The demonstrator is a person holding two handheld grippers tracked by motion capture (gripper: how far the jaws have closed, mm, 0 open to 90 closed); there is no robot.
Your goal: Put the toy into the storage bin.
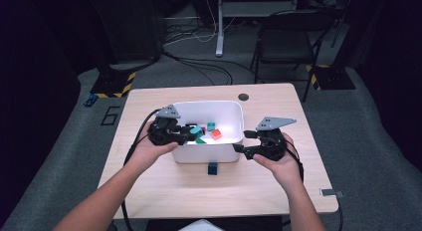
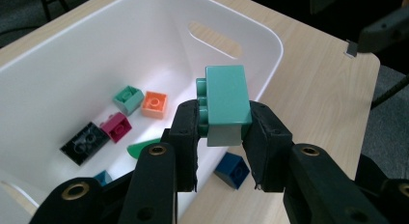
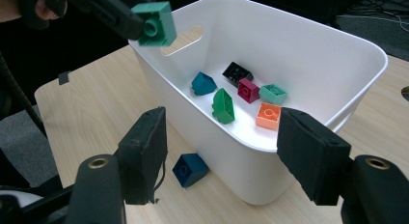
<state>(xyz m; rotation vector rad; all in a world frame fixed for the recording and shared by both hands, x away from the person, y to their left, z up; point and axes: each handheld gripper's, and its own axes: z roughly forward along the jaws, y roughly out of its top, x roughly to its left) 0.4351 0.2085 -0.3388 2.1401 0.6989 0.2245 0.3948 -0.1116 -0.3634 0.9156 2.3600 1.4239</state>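
One teal brick clenched between left tongs above white bin; right tongs released.

The table is lit brightly from overhead while the surrounding room is left dark. Glare is seen inside the white bin; the high view is softly blurred.

- No words, numbers, labels or brand marks can be read anywhere.
- The yellow-and-black hazard stripes on the floor stand bases behind the table are a warning pattern, with no writing.
- The grey tag at the table edge may carry print, but it is too small to tell.
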